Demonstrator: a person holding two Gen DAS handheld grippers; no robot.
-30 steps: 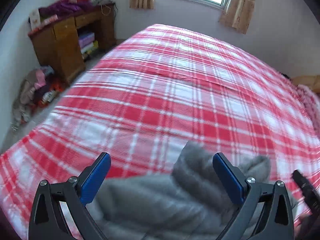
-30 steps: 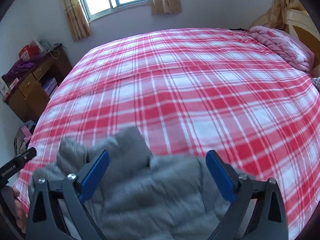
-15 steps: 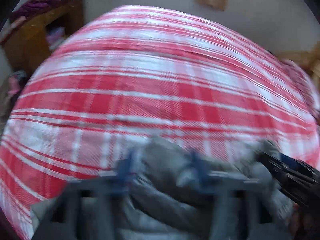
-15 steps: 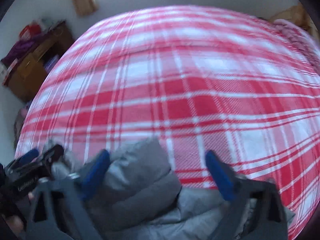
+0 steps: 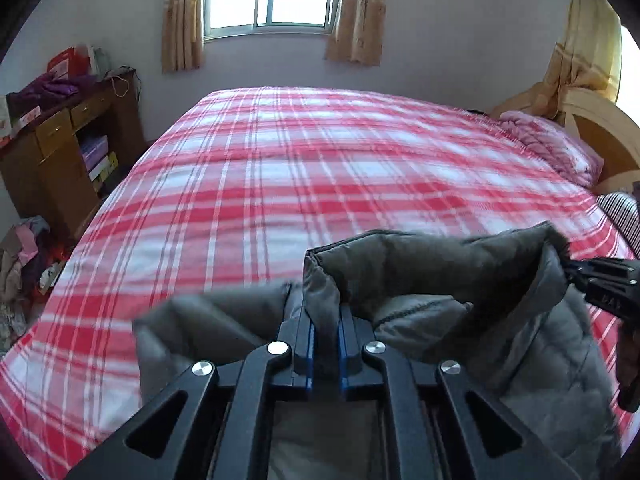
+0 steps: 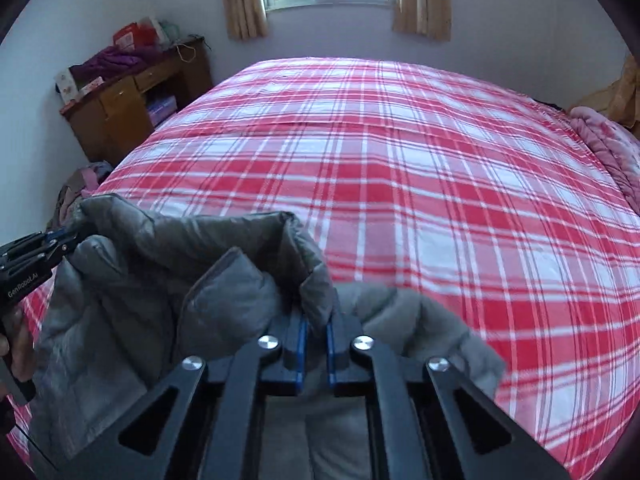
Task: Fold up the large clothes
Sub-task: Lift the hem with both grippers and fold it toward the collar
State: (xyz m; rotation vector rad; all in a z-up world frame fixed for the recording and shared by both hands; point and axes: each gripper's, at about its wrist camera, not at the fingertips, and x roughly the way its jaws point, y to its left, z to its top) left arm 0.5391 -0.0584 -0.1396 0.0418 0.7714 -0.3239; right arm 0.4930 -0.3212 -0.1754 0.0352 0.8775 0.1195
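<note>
The left gripper (image 5: 326, 334) pinches one edge of the grey padded jacket (image 5: 420, 276), and the right gripper (image 6: 316, 330) pinches another edge. The jacket hangs between them, raised over the near end of the red plaid bed (image 6: 400, 168).

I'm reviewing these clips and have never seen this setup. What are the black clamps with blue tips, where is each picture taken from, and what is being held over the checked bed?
No robot is here: a person carries a hand-held two-finger gripper in each hand, with a wide-angle camera on each looking along its fingers. One picture is from the left gripper, the other from the right gripper. Each is shut on a fold of a grey padded jacket, lifted at the near edge of a bed with a red and white checked cover. Each view also shows the other gripper at its edge, pinching the same jacket. A pink blanket lies at the bed's right end.
</note>
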